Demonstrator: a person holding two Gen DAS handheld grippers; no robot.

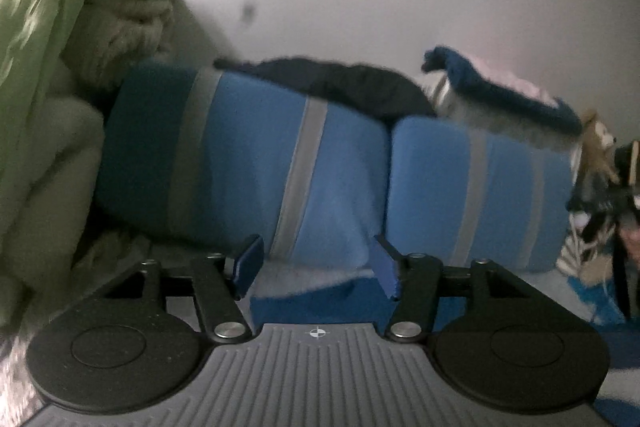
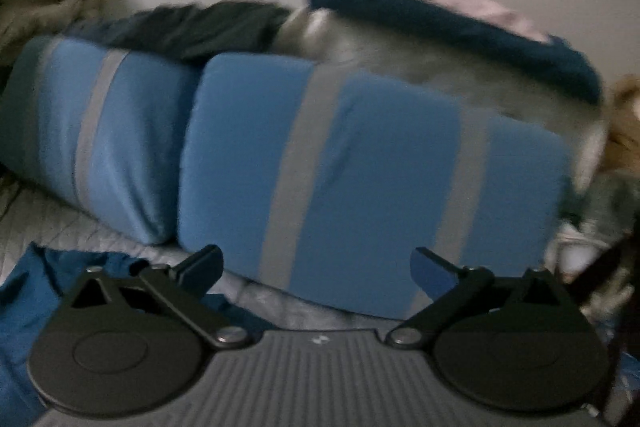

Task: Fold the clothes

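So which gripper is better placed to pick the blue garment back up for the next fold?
Probably the left gripper: its open jaws sit directly over the blue garment. The right gripper, also open, faces the striped pillows, with the garment off to its left.

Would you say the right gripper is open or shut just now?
Open. In the right wrist view the right gripper has its fingers spread wide, with nothing between them; behind lies only the blue striped pillow.
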